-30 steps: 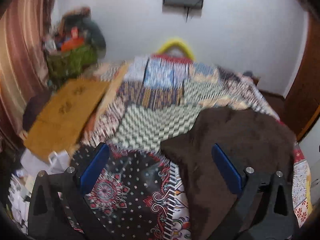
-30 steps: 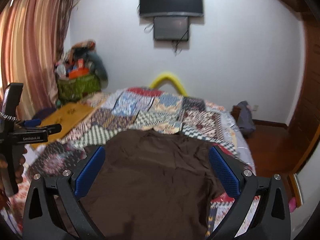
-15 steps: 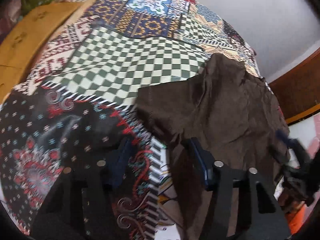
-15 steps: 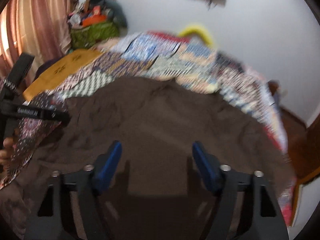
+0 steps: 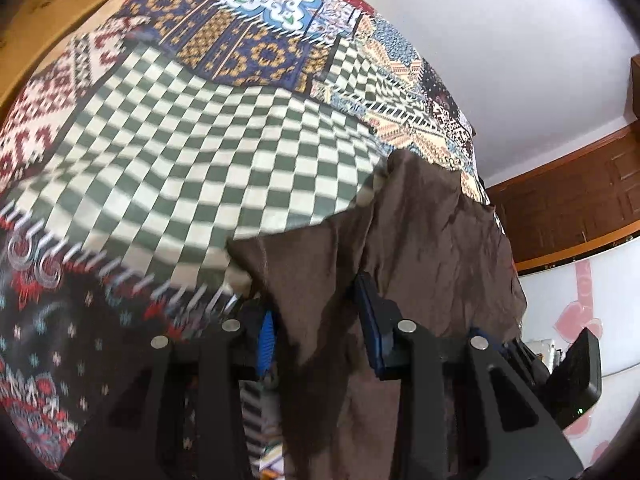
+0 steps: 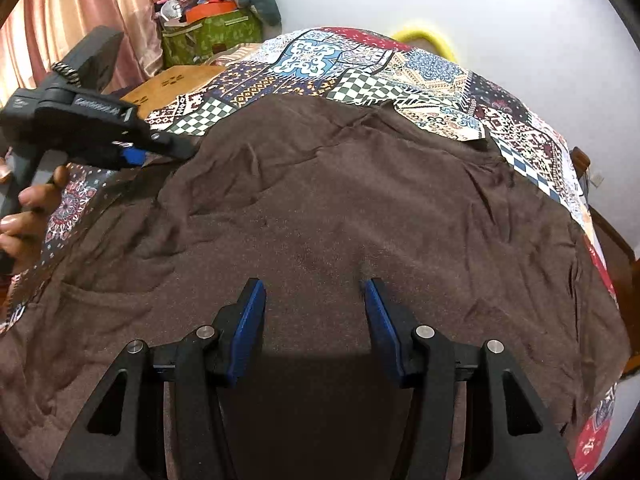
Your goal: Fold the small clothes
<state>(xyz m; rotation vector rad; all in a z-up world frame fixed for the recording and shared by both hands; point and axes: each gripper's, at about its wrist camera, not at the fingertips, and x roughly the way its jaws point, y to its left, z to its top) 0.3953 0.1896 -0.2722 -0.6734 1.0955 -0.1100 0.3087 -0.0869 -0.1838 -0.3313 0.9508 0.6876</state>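
A brown shirt (image 6: 360, 216) lies spread on the patchwork bedspread (image 5: 192, 136) — the left gripper (image 5: 320, 320) has its jaws part-open around a sleeve edge; the right gripper (image 6: 314, 320) hovers, jaws wide.

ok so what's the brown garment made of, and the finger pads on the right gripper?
Brown garment: looks like a soft matte knit, probably cotton jersey; it wrinkles loosely, shows a fine speckled texture and no sheen. The fibre itself cannot be told.
Finger pads on the right gripper: blue, matte, finely ribbed, likely rubber or soft plastic, mounted on black arms that look like hard plastic.
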